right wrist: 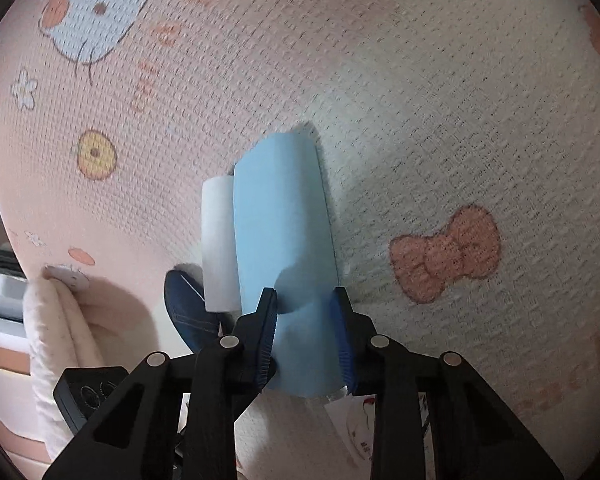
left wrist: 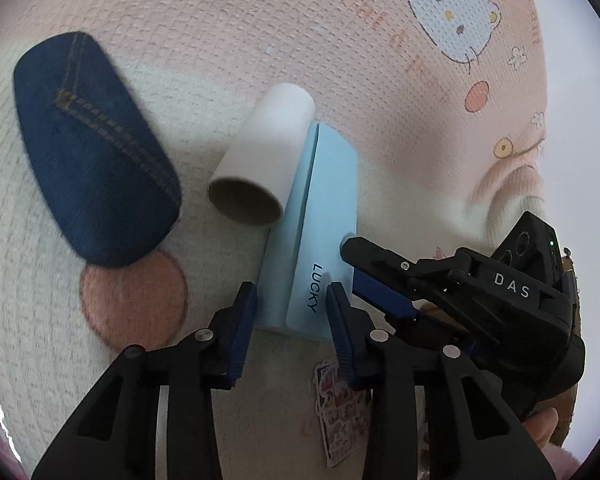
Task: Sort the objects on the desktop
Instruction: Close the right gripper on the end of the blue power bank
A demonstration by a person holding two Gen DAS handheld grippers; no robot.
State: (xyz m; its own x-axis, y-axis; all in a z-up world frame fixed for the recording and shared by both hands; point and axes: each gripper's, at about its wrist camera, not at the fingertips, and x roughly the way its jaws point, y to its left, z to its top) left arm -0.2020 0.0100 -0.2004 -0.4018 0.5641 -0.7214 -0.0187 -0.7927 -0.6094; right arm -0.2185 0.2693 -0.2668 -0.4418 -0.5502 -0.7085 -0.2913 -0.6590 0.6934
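Observation:
A light blue box marked LUCKY (left wrist: 320, 216) lies on the patterned mat. My left gripper (left wrist: 292, 300) is open, its fingers on either side of the box's near end. My right gripper (left wrist: 352, 264) comes in from the right and is shut on the box's side. In the right wrist view the box (right wrist: 282, 216) sits between the right gripper's (right wrist: 306, 308) blue pads. A white cardboard roll (left wrist: 262, 160) lies against the box's left side and shows in the right wrist view (right wrist: 220, 240). A dark denim pouch (left wrist: 92, 144) lies further left and also shows in the right wrist view (right wrist: 188, 312).
A printed sticker sheet (left wrist: 344, 408) lies on the mat under my left gripper. The mat (right wrist: 420, 100) has cartoon cats, bows and dots. A folded cream cloth (right wrist: 56, 320) hangs at the mat's left edge in the right wrist view.

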